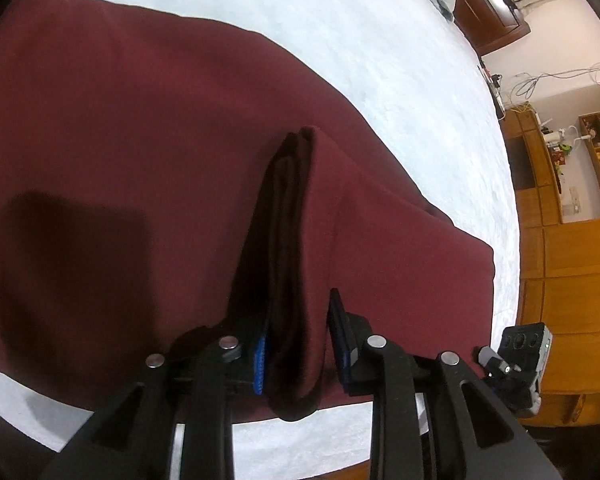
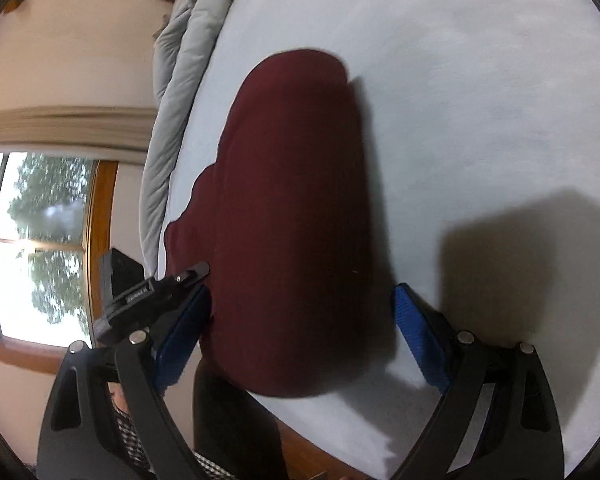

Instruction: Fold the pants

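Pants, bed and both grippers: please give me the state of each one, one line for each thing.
maroon pants: spread on the bed, one fold of fabric raised between the left gripper's fingers.
left gripper: shut on the raised fold.
right gripper: open, fingers on either side of the pants.
bed: covered with a pale sheet.
grey duvet: bunched along the far edge.

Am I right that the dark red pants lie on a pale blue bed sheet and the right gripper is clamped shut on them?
Not quite. In the right wrist view, the right gripper is open, its blue pads spread either side of the pants. The pants do lie on the pale bed sheet.
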A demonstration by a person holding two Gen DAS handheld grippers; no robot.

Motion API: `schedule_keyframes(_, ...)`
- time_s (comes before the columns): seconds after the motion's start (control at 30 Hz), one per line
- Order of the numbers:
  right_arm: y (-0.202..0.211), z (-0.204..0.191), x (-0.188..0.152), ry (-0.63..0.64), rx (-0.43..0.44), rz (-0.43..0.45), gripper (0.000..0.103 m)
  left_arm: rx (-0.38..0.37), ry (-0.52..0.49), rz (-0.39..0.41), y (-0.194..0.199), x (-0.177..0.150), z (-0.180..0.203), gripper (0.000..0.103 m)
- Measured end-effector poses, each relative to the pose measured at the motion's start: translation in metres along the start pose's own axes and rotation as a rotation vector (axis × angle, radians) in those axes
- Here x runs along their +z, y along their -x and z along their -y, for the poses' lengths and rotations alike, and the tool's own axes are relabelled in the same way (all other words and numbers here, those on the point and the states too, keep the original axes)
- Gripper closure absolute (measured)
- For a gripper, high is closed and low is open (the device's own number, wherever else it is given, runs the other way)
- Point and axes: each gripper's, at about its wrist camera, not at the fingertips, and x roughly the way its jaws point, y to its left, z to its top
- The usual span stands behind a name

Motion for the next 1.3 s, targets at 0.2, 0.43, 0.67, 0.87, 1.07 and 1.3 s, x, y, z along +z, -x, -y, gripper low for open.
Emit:
schedule_keyframes(0.2, 0.021, -0.016, -0.007, 0.030, 0.101, -0.016, 0.067, 0.019, -0.012, 0.008, 0.000, -0.003, 0.009, 0.067)
schedule_keyframes(0.43, 0.025, -0.024, -0.028, 0.084, -0.160, -0.001, 0.067, 0.136, -0.149, 0.052, -0.012, -0.015, 0.032, 0.060)
schedule_keyframes(0.67, 0.027, -0.018, -0.023, 0.066, -0.215, -0.001, 0.050, 0.166, -0.200, 0.047, -0.003, -0.016, 0.043, 0.056)
schedule_keyframes(0.87, 0.072, -0.072, -0.016, 0.248, -0.409, 0.133, 0.042, 0.182, -0.233, 0.169, 0.037, -0.017, 0.064, 0.047)
schedule_keyframes(1.07, 0.049, -0.113, 0.011, 0.368, -0.380, 0.121, 0.042, 0.050, -0.300, 0.117, 0.012, -0.014, 0.110, 0.043)
schedule_keyframes(1.3, 0.007, -0.063, 0.037, 0.256, -0.438, 0.049, 0.053, 0.106, -0.289, 0.022, -0.042, 0.001, 0.091, 0.044)
